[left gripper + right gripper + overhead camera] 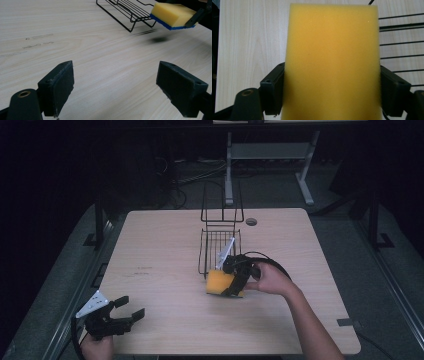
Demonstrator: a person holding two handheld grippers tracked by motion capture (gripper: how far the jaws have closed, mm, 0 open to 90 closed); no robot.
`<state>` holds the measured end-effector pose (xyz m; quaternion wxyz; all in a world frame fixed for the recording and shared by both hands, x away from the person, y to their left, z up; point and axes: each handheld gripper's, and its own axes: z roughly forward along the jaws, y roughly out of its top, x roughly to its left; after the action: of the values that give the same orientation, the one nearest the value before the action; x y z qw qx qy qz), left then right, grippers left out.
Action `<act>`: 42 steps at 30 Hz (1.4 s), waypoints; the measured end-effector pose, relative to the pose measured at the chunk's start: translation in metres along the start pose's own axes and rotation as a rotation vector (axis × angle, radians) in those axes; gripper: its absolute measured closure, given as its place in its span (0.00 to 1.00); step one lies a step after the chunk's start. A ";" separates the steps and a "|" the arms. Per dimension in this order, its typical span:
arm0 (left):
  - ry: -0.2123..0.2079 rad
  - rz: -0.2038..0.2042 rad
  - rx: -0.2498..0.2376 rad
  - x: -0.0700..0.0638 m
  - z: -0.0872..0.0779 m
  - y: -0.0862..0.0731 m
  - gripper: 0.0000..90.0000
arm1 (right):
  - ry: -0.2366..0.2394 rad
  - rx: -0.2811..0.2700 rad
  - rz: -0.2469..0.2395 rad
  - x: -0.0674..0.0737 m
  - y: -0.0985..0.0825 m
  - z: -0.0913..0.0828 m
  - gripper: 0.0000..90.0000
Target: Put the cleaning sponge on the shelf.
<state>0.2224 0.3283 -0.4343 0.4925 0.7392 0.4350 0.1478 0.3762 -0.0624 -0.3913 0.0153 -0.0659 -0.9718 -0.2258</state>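
Observation:
A yellow sponge with a blue underside hangs just above the table, in front of the black wire rack. My right gripper is shut on the sponge, one jaw on each side of it. From the right gripper view the sponge spans the middle, with the rack's wires to its right. My left gripper rests open near the table's front left corner. Its jaws stand wide apart over bare wood, and beyond them I see the sponge and the rack.
The wooden table has a round cable hole near its far edge. The rack's tall wire back rises behind its tray. Faint pencil marks lie left of the rack. Beyond the table stands a grey stand.

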 end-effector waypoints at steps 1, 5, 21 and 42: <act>0.000 0.000 0.001 0.000 0.000 0.000 0.16 | -0.001 -0.003 -0.005 -0.001 0.001 0.000 0.24; -0.001 0.002 -0.001 0.000 0.000 0.000 0.16 | -0.004 0.001 -0.013 -0.002 0.006 -0.001 0.24; 0.001 -0.004 -0.005 0.002 -0.001 0.000 0.16 | 0.005 -0.005 0.015 -0.023 0.009 0.000 0.24; 0.001 -0.003 0.000 0.001 0.000 0.000 0.16 | -0.001 0.028 0.039 -0.048 0.013 -0.003 0.24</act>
<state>0.2227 0.3287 -0.4345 0.4923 0.7385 0.4363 0.1476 0.4254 -0.0581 -0.3859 0.0201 -0.0847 -0.9735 -0.2116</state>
